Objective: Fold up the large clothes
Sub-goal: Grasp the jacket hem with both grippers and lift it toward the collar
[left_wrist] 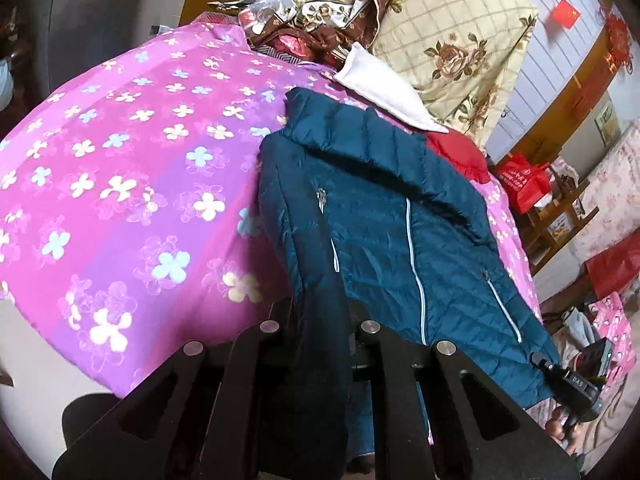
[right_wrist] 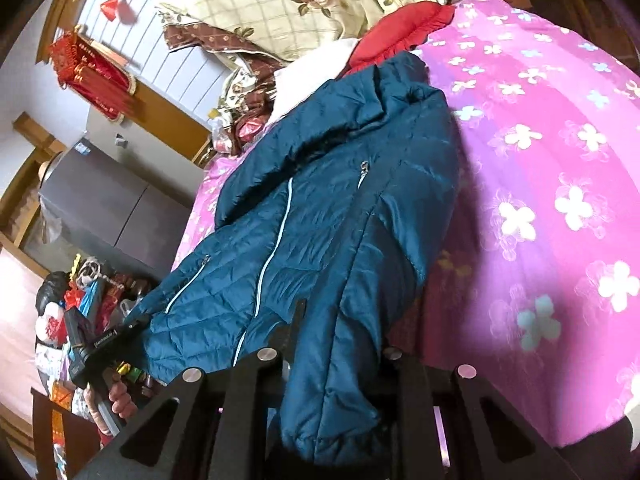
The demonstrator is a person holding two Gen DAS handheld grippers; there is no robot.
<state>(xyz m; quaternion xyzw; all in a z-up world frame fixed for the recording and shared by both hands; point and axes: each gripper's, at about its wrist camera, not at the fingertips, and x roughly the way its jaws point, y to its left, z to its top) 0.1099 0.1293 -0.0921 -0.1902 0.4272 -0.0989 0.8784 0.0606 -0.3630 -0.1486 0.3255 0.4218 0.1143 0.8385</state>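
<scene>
Jacket: my teal jacket [left_wrist: 384,216] lies front-up on the pink floral bedspread [left_wrist: 120,152].
Left gripper [left_wrist: 316,344]: I'm clenched on its sleeve.
Right gripper [right_wrist: 340,344]: I'm clenched on the other sleeve.

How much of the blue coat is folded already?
Just starting. The teal quilted puffer jacket lies front-up on the pink flowered bedsheet. Each sleeve is gripped: left tongs and right tongs are clamped on cloth. Folding sleeves in and doubling the body remain.
</scene>
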